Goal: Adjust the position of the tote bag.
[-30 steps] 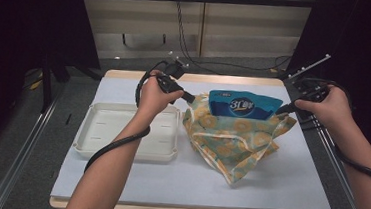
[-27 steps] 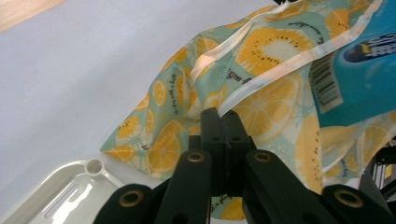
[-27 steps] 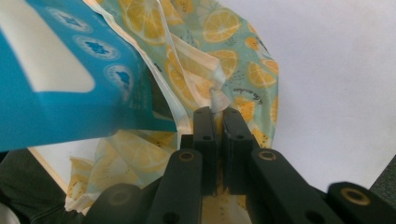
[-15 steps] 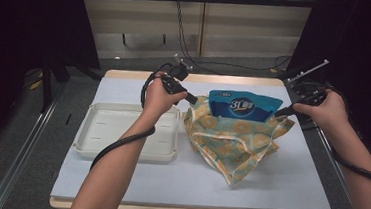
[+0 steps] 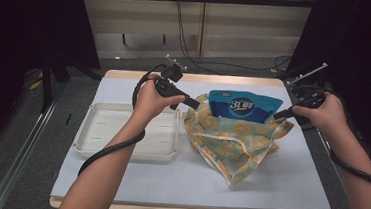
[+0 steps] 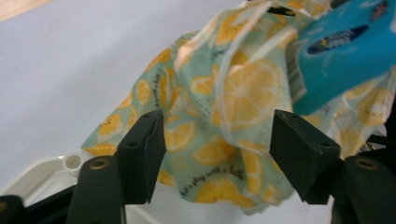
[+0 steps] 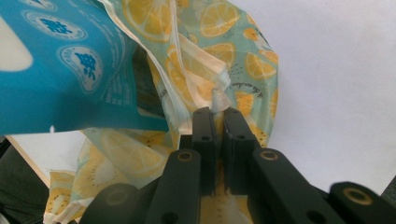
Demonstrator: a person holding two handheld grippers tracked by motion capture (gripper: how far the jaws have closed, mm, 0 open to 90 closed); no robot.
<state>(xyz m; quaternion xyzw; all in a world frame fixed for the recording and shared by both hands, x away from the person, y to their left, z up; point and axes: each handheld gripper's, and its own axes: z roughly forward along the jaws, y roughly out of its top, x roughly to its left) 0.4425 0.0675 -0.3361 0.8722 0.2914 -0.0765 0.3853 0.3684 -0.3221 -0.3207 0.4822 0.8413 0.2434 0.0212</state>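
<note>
Lemon-print fabric bag (image 5: 231, 138): pale green cloth with orange citrus slices and cream edging, slumped and creased just right of the white tray (image 5: 106, 133), mouth facing away from the tray's near edge. Blue snack pouch (image 5: 243, 105): glossy, white lettering, standing tilted in the bag's mouth, upper half projecting above the cloth.

A white tray (image 5: 90, 139) sits empty near the table's (image 5: 277, 192) left edge; the tabletop is pale. Black cables (image 5: 188, 39) trail across the floor beyond the far edge.
</note>
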